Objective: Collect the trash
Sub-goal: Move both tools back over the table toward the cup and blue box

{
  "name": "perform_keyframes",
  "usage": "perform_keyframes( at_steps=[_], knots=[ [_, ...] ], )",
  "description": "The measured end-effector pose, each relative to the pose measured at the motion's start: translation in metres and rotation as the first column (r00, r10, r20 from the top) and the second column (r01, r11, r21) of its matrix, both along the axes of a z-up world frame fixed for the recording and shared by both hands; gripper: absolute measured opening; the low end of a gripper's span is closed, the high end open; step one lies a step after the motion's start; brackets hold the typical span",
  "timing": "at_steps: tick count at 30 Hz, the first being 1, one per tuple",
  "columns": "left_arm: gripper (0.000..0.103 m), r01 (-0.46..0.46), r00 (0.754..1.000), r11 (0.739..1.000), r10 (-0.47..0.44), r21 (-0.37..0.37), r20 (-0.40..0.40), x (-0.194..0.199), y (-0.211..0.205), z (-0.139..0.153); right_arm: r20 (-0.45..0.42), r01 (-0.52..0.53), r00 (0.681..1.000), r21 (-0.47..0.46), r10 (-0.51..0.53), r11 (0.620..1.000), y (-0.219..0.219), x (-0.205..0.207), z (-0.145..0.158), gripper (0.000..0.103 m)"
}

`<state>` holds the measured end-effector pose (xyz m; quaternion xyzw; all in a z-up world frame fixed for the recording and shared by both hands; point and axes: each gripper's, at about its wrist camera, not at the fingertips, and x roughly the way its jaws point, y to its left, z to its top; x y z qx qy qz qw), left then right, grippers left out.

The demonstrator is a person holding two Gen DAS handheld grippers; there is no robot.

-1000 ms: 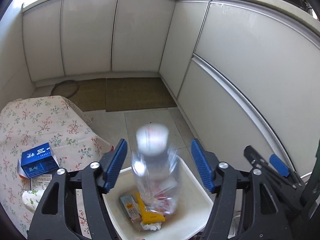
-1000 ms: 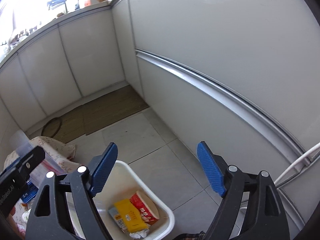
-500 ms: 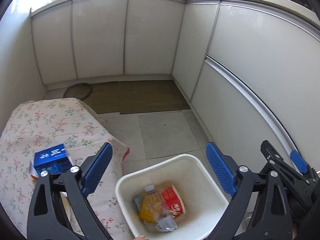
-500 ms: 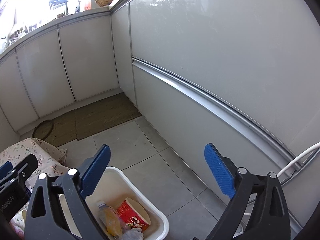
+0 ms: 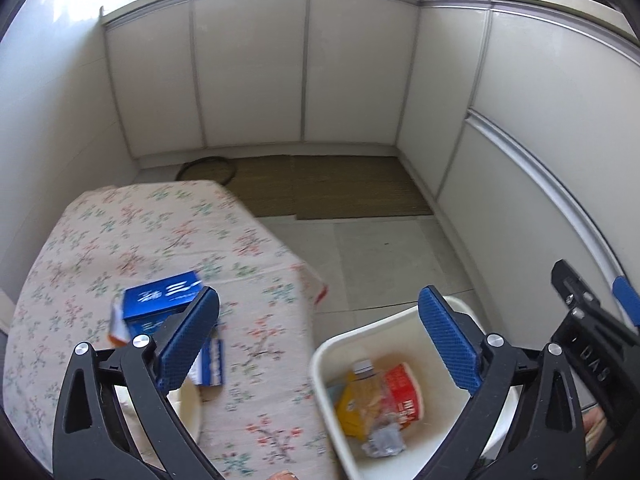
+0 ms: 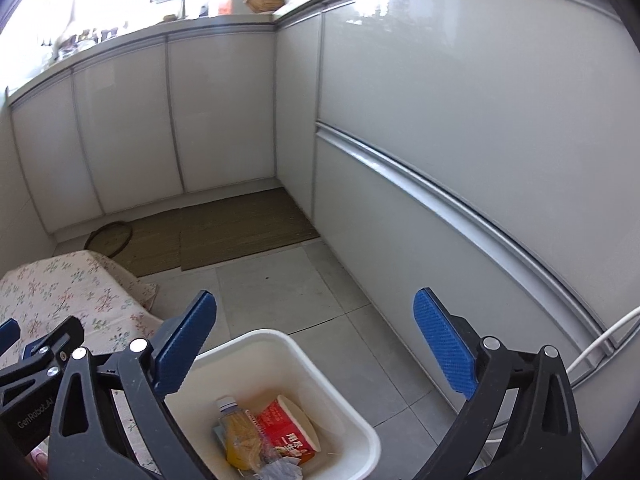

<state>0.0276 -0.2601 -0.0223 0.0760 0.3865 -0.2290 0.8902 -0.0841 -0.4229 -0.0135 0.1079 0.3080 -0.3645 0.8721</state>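
Both grippers have black triangular frames, silver screws and ridged blue fingers (image 5: pixel 448 340); one reads "GenRobot.AI".

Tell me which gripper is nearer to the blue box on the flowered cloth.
Left. The left gripper has one finger right over the blue box, jaws opening and empty. The right gripper sits beyond the white bin, also opening, empty.

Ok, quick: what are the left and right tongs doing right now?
Left tongs: jaws opening, nothing between them.
Right tongs: jaws opening, nothing between them.
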Motion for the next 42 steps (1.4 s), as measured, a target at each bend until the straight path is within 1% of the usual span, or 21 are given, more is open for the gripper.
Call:
perform_keyframes(
  at_steps=[6,9,12,14,16,18,21,23,24,25,28,29,30,31,33,35,36,37,38,40,42],
  knots=[
    [0.096,-0.05,0.998,0.997,0.051,0.065,-0.021,0.01,0.034,-0.018,-0.033,-0.072,0.997,-0.024,0.072,0.997,0.026,0.019,-0.001,0.096],
    [0.096,-0.046,0.998,0.994,0.049,0.097,-0.035,0.014,0.048,-0.025,-0.054,-0.112,0.992,-0.031,0.11,0.993,0.04,0.03,-0.004,0.096],
    [0.096,0.01,0.999,0.989,-0.004,0.149,-0.04,0.018,0.06,-0.032,-0.08,-0.147,0.986,-0.044,0.143,0.988,0.052,0.039,-0.006,0.096],
    [0.096,0.069,0.997,0.979,-0.061,0.191,-0.046,0.02,0.067,-0.038,-0.092,-0.164,0.983,-0.051,0.159,0.985,0.058,0.043,-0.007,0.096],
    [0.096,0.137,0.99,0.962,-0.123,0.238,-0.074,0.023,0.073,-0.046,-0.103,-0.18,0.979,-0.053,0.174,0.982,0.064,0.047,-0.008,0.096],
    [0.096,0.222,0.972,0.934,-0.19,0.281,-0.135,0.026,0.079,-0.057,-0.113,-0.193,0.976,-0.056,0.186,0.979,0.069,0.052,-0.009,0.096],
    [0.096,0.316,0.943,0.898,-0.262,0.305,-0.207,0.03,0.091,-0.07,-0.131,-0.213,0.97,-0.056,0.204,0.975,0.075,0.06,-0.011,0.096],
    [0.096,0.396,0.912,0.859,-0.327,0.325,-0.247,0.027,0.098,-0.077,-0.141,-0.227,0.966,-0.048,0.218,0.973,0.08,0.066,-0.012,0.096],
    [0.096,0.432,0.897,0.835,-0.359,0.341,-0.256,0.025,0.101,-0.08,-0.145,-0.232,0.964,-0.045,0.224,0.972,0.082,0.069,-0.013,0.096],
    [0.096,0.467,0.882,0.807,-0.393,0.362,-0.261,0.022,0.104,-0.083,-0.149,-0.239,0.962,-0.045,0.23,0.97,0.085,0.072,-0.014,0.096],
    [0.096,0.583,0.812,0.691,-0.505,0.428,-0.291,0.011,0.11,-0.091,-0.162,-0.257,0.956,-0.047,0.247,0.965,0.093,0.08,-0.017,0.096],
    [0.096,0.62,0.783,0.645,-0.54,0.446,-0.307,0.007,0.111,-0.095,-0.165,-0.261,0.954,-0.046,0.25,0.964,0.094,0.083,-0.018,0.096],
    [0.096,0.646,0.761,0.607,-0.564,0.463,-0.321,0.004,0.111,-0.099,-0.17,-0.266,0.952,-0.044,0.255,0.963,0.097,0.087,-0.019,0.096],
    [0.096,0.662,0.744,0.577,-0.58,0.478,-0.332,0.003,0.11,-0.103,-0.175,-0.27,0.95,-0.04,0.259,0.962,0.099,0.09,-0.02,0.096],
    [0.096,0.674,0.728,0.532,-0.594,0.512,-0.341,0.004,0.107,-0.113,-0.181,-0.275,0.947,-0.032,0.265,0.961,0.102,0.095,-0.022,0.096],
    [0.096,0.686,0.714,0.501,-0.604,0.528,-0.354,0.007,0.103,-0.121,-0.186,-0.276,0.946,-0.026,0.267,0.961,0.105,0.101,-0.024,0.096],
    [0.096,0.693,0.706,0.49,-0.61,0.529,-0.36,0.01,0.101,-0.125,-0.188,-0.276,0.945,-0.025,0.267,0.961,0.105,0.102,-0.024,0.096],
    [0.096,0.697,0.702,0.485,-0.612,0.529,-0.364,0.013,0.099,-0.127,-0.191,-0.275,0.945,-0.023,0.266,0.961,0.106,0.104,-0.024,0.096],
    [0.096,0.7,0.699,0.482,-0.612,0.527,-0.369,0.017,0.097,-0.13,-0.193,-0.274,0.945,-0.022,0.265,0.961,0.106,0.105,-0.025,0.096],
    [0.095,0.703,0.698,0.485,-0.61,0.521,-0.374,0.022,0.096,-0.135,-0.201,-0.271,0.944,-0.016,0.262,0.962,0.107,0.109,-0.028,0.096],
    [0.089,0.706,0.7,0.504,-0.603,0.498,-0.382,0.026,0.098,-0.138,-0.209,-0.27,0.942,-0.01,0.262,0.963,0.109,0.114,-0.031,0.096]
  ],
)
